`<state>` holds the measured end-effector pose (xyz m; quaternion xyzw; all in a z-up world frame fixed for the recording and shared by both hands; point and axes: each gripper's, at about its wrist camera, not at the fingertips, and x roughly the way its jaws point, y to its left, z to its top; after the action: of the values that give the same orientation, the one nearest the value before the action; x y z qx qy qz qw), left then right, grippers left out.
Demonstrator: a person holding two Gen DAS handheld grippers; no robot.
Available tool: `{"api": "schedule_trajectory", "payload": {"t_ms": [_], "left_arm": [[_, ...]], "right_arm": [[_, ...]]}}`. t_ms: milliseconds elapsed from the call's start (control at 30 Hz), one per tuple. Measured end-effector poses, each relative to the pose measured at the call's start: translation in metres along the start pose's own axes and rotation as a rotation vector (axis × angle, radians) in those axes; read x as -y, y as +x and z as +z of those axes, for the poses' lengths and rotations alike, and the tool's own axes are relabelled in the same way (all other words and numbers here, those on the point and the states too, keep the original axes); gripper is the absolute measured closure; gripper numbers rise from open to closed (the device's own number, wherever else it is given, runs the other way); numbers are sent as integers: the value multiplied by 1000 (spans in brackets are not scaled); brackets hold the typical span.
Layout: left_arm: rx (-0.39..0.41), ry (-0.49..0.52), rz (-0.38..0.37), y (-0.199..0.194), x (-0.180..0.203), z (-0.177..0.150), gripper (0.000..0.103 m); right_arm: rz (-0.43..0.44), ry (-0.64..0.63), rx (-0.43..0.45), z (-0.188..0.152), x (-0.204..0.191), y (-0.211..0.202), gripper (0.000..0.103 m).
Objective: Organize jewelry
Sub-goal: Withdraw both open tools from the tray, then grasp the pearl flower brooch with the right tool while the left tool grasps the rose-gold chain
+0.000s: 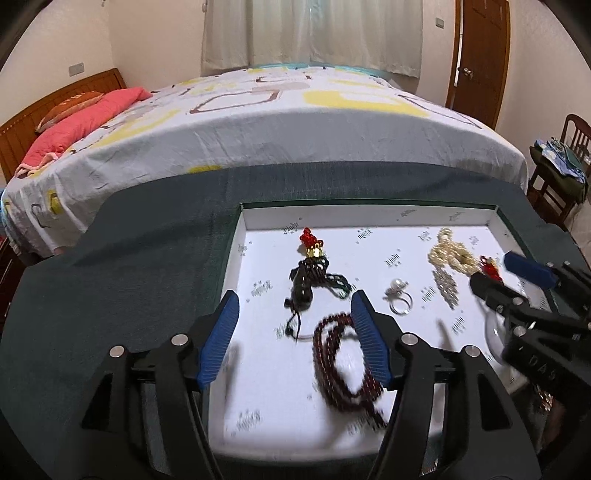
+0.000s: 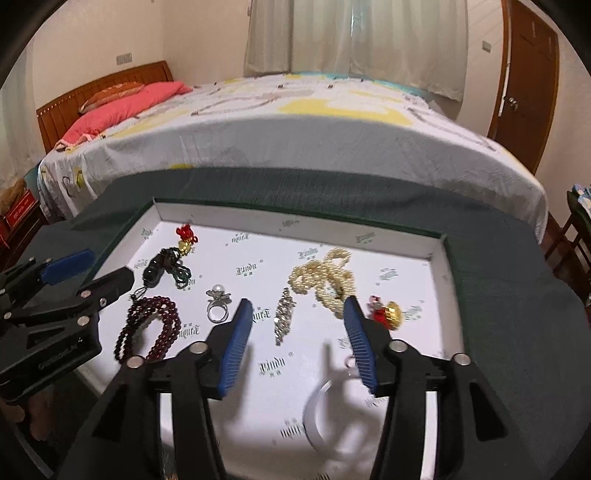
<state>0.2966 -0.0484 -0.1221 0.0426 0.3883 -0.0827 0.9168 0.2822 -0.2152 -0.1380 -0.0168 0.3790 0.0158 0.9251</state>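
Hovering over the white tray (image 1: 236, 236) with the left gripper (image 1: 293, 314) and right gripper (image 2: 297, 321) both released and empty, we judged it best to lift clear of the dark red bead strand (image 1: 334, 354) at lower centre.

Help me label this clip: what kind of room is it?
Most likely a bedroom: a large bed under a white and yellow patterned sheet, a coral pink pillow against a wooden headboard, pale curtains behind.
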Motion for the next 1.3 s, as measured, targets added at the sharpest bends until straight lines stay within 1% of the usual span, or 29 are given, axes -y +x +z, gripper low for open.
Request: {"api": "schedule_trajectory", "payload": {"t_ms": [33,133,167,233,333,400,567,667,800,1033,1300], "left_arm": [[5,-3,2,-6,0,-2,36],[24,-8,2,-25,2,-9,33],[29,-6,5,-31,3,-12,33],[46,-5,16,-44,5,-19,27],[63,-3,27,-61,10,-30,25],[66,-1,29,-70,12,-36,25],[58,-7,41,-88,18,-57,24],[53,-8,47,-94,21,-69,23],[28,-15,48,-97,27,-87,21],[-8,-15,51,-94,32,-103,21],[-21,-9,51,-89,35,-105,21]], "right_arm": [[-5,0,13,-3,3,-10,48],[-17,8,35,-9,13,-30,46],[-20,15,40,-13,17,-38,43],[-28,28,50,-20,26,-51,40],[-47,44,58,-36,38,-71,37],[-55,53,47,-47,44,-79,35],[-69,62,7,-77,53,-90,35],[-68,65,-18,-95,57,-94,35],[-63,66,-47,-110,59,-91,35],[-52,73,-70,-118,60,-80,35],[-39,50,-106,-122,53,-64,35]]}}
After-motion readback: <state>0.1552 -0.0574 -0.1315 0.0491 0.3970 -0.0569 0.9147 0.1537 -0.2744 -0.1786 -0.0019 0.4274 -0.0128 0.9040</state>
